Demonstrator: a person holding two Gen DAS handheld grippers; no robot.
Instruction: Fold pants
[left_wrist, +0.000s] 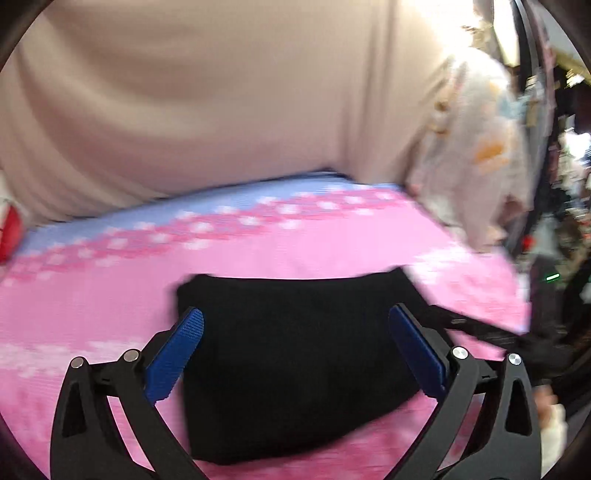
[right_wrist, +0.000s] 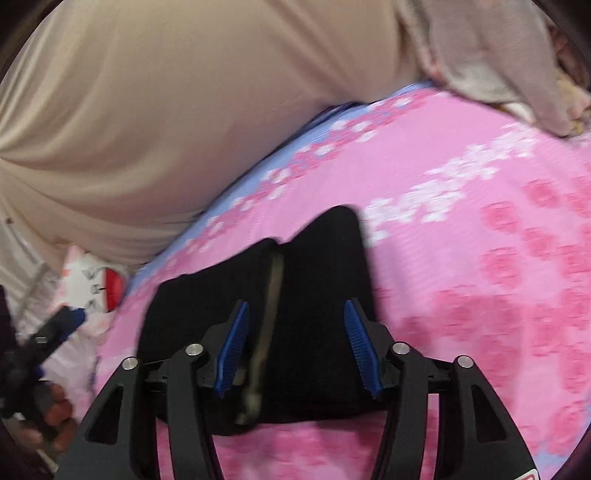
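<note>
Pants (left_wrist: 295, 365), black and folded into a compact block, are lying on a pink bedcover (left_wrist: 110, 295) patterned with white and darker pink flowers and edged by a pale blue band. In the left wrist view the block is filling the lower centre of the frame, framed by the left gripper (left_wrist: 295, 350), whose blue-padded fingers (left_wrist: 177, 354) are standing spread wide to either side of it; the pads are not pinching the cloth, and whether they are brushing its top surface cannot be told. A beige curtain (left_wrist: 184, 92) is hanging behind the bed across the upper half of that frame, and a pale printed cloth (left_wrist: 476, 155) is hanging at the upper right.

In the right wrist view the pants (right_wrist: 325, 295) are sitting in the centre, seen from the side, with a dull olive strip running along the fold in the middle. The right gripper (right_wrist: 295, 347) is pointing at them with its ribbed blue fingers (right_wrist: 232, 350) apart, nothing clamped between them. At the lower left of this frame a hand (right_wrist: 55, 413) is holding the other gripper's black handle, its blue tip blurred. A white bag with red markings (right_wrist: 96, 288) is lying at the left edge of the bed.
</note>
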